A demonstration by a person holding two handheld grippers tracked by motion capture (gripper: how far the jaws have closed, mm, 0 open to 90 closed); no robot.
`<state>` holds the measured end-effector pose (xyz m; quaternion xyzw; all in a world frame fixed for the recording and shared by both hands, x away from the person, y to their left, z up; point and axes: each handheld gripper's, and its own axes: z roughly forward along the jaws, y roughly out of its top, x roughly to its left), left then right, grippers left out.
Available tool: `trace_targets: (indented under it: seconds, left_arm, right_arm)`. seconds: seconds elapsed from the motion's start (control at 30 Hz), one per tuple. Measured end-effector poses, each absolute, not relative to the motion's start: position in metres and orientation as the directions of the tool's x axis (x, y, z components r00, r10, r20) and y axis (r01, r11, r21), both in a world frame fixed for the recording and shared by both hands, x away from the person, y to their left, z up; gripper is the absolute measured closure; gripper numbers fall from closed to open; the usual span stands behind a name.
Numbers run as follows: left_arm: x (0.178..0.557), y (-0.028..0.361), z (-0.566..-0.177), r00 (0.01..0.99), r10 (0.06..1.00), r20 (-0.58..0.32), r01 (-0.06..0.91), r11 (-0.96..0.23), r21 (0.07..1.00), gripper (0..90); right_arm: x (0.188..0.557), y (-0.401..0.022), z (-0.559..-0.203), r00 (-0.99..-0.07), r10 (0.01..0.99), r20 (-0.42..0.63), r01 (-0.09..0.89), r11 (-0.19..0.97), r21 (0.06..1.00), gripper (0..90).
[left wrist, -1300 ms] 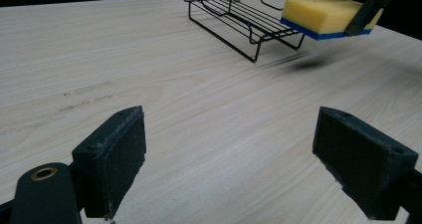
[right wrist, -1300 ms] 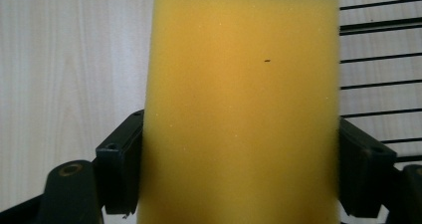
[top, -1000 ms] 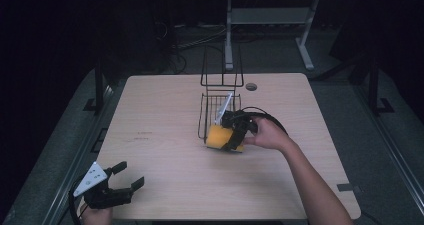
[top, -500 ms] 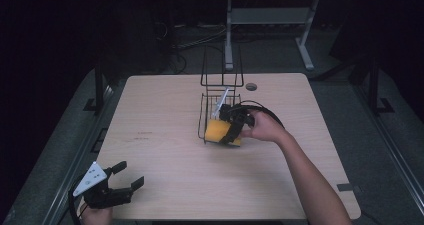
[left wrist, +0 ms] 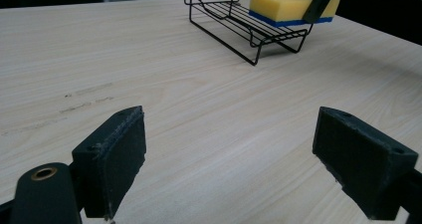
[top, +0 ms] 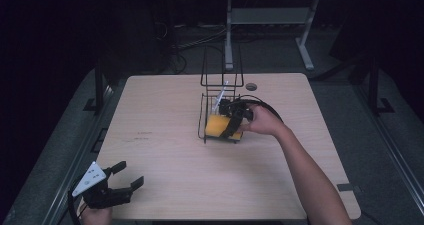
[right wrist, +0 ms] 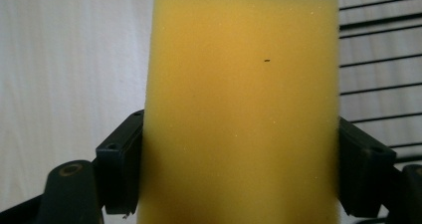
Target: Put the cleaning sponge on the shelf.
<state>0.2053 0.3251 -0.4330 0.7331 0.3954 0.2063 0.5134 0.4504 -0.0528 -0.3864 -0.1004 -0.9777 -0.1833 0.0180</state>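
My right hand-held gripper [top: 226,127] clamps the yellow sponge [right wrist: 239,109] over the wire rack [top: 212,105] (blue underside), my left hand-held gripper [top: 117,182] spread wide above the desk [top: 165,150].

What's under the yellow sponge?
The sponge has a blue layer underneath and sits on the black wire rack, held by the right gripper. The rack wires directly beneath it are covered.

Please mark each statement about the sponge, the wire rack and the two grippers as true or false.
1. The right gripper is shut on the sponge. True.
2. The left gripper holds a cup. False: its jaws are open, with nothing between them.
3. The sponge is at the wire rack. True.
4. The sponge is all green. False: it is yellow with a blue layer.
5. The left gripper is near the table's front left corner. True.
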Motion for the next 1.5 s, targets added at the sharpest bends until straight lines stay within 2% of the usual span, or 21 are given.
trace_targets:
  seconds: [0.17,0.27,0.37,0.47,0.67,1.5]
  left_arm:
    - [0.205,0.325,-0.433,0.603,0.791,-0.102,0.367,-0.161,0.916,12.8]
    - [0.205,0.326,-0.433,0.602,0.792,-0.102,0.364,-0.159,0.918,12.8]
    - [0.206,0.327,-0.433,0.602,0.792,-0.103,0.363,-0.157,0.919,12.8]
    - [0.206,0.326,-0.433,0.603,0.791,-0.104,0.364,-0.157,0.918,12.8]
    - [0.205,0.326,-0.433,0.604,0.791,-0.1,0.362,-0.161,0.918,12.8]
    - [0.205,0.328,-0.432,0.598,0.795,-0.102,0.364,-0.156,0.918,12.8]
  right_arm:
    - [0.459,-0.049,-0.383,-0.979,0.184,0.089,0.204,0.908,0.367,21.5]
    - [0.464,-0.046,-0.383,-0.981,0.186,0.06,0.195,0.923,0.33,21.5]
    - [0.469,-0.046,-0.382,-0.979,0.184,0.087,0.203,0.908,0.365,21.5]
    - [0.473,-0.043,-0.385,-0.98,0.188,0.06,0.197,0.921,0.337,21.5]
    - [0.483,-0.039,-0.392,-0.978,0.191,0.08,0.207,0.918,0.337,21.4]
    - [0.49,-0.038,-0.409,-0.975,0.201,0.089,0.22,0.915,0.339,19.1]
